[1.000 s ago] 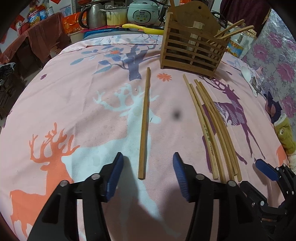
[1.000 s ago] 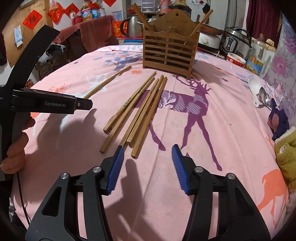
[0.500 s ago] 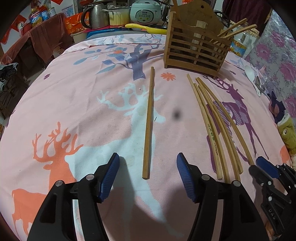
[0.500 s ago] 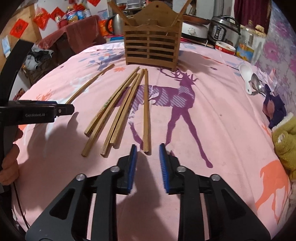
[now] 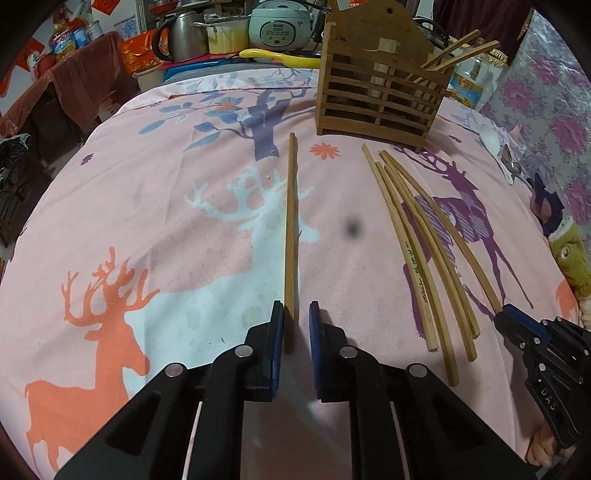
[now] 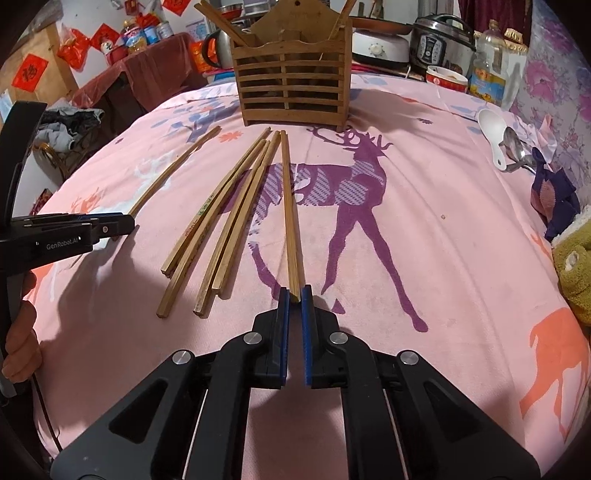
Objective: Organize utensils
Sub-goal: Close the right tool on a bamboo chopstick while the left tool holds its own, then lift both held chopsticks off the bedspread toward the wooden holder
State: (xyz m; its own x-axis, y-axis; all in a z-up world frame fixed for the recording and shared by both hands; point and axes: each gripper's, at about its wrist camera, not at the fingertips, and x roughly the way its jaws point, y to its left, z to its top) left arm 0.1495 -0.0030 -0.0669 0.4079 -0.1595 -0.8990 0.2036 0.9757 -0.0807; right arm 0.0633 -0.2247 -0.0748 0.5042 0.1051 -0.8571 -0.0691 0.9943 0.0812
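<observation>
The tablecloth (image 5: 155,206) is matt pink woven cloth, printed with deer and faintly ribbed. The chopsticks (image 6: 236,221) and the slatted holder (image 6: 291,88) are bare matt wood with visible grain. The white spoon (image 6: 493,133) looks like glossy plastic or ceramic, the kettle (image 5: 186,35) shiny metal, the rice cooker (image 5: 279,24) smooth glossy plastic.

A lived-in home kitchen or dining room: a table under a pink deer-print cloth (image 5: 155,206), with a rice cooker (image 5: 279,24), kettle (image 5: 183,35) and pressure cooker (image 6: 441,40) crowded behind, red paper decorations (image 6: 29,72) on the wall, and what look like oil bottles (image 6: 489,72).
</observation>
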